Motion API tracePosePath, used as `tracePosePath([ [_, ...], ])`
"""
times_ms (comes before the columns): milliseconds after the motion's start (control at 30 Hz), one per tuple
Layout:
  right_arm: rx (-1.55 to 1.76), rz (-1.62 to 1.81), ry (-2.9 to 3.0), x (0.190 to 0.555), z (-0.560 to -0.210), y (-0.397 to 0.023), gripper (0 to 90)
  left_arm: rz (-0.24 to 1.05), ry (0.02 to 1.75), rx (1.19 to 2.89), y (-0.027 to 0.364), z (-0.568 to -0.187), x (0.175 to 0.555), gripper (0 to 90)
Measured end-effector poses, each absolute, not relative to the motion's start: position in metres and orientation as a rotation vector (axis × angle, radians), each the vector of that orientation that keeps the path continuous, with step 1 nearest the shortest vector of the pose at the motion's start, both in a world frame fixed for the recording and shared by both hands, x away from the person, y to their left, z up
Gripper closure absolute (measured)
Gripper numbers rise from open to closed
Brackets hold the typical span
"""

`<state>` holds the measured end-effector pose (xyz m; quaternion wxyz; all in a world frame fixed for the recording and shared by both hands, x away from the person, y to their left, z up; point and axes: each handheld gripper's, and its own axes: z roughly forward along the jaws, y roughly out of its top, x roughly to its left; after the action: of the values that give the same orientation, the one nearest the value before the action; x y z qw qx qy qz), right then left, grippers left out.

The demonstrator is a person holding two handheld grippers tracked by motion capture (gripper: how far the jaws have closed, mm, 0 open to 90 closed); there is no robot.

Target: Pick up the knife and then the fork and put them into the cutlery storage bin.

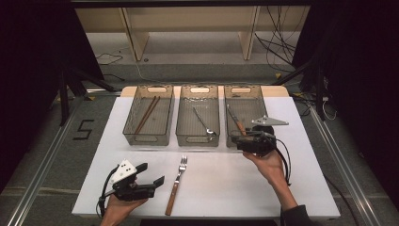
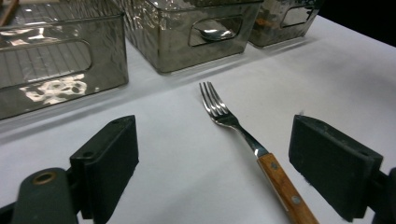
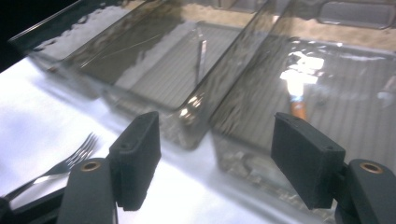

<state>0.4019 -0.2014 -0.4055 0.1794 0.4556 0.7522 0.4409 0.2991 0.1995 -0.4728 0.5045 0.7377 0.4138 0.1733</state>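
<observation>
A fork [image 1: 176,184] with a wooden handle lies on the white table [image 1: 221,179], tines pointing toward the bins. My left gripper [image 1: 150,173] rests low at the front left, open, and its jaws frame the fork [image 2: 233,126] without touching it. My right gripper [image 1: 239,141] hovers at the near edge of the right bin [image 1: 244,92], open with nothing between its jaws [image 3: 217,135]. A wooden-handled utensil [image 1: 239,125] lies in that bin, also seen in the right gripper view [image 3: 299,109].
Three clear grey bins stand in a row across the table's far half. The left bin [image 1: 149,92] holds brown chopsticks [image 1: 147,114], and the middle bin [image 1: 200,92] holds a metal spoon [image 1: 203,121]. Wooden shelving and cables sit beyond the table.
</observation>
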Motion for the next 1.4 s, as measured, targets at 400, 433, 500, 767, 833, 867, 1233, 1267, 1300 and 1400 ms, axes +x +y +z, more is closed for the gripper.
tracePosePath([
  [400,1.255,1.266,2.143,0.361,-0.432,-0.203,31.5,0.372,1.009,1.861,0.175,-0.470,0.292,15.6],
  [433,1.247,1.266,2.143,0.359,-0.434,-0.202,31.5,0.366,1.009,1.868,0.172,-0.470,0.291,15.6],
  [500,1.226,1.274,2.149,0.353,-0.436,-0.201,31.3,0.363,1.005,1.892,0.167,-0.470,0.290,15.6],
  [767,1.191,1.328,2.126,0.335,-0.440,-0.203,31.3,0.316,1.034,1.929,0.157,-0.473,0.289,15.9],
  [833,1.190,1.337,2.121,0.332,-0.442,-0.204,30.9,0.309,1.041,1.937,0.156,-0.474,0.289,16.1],
  [867,1.194,1.342,2.121,0.330,-0.442,-0.205,30.5,0.313,1.043,1.941,0.156,-0.474,0.290,16.1],
  [1233,1.183,1.336,2.126,0.321,-0.447,-0.206,27.4,0.306,1.103,1.994,0.145,-0.478,0.288,17.7],
  [1267,1.184,1.338,2.126,0.320,-0.448,-0.206,27.4,0.305,1.103,2.002,0.144,-0.478,0.288,18.0],
  [1300,1.189,1.337,2.128,0.319,-0.448,-0.206,27.5,0.299,1.109,2.004,0.143,-0.478,0.288,18.4],
  [1400,1.185,1.334,2.133,0.318,-0.449,-0.205,27.5,0.293,1.116,2.012,0.140,-0.480,0.287,20.4],
])
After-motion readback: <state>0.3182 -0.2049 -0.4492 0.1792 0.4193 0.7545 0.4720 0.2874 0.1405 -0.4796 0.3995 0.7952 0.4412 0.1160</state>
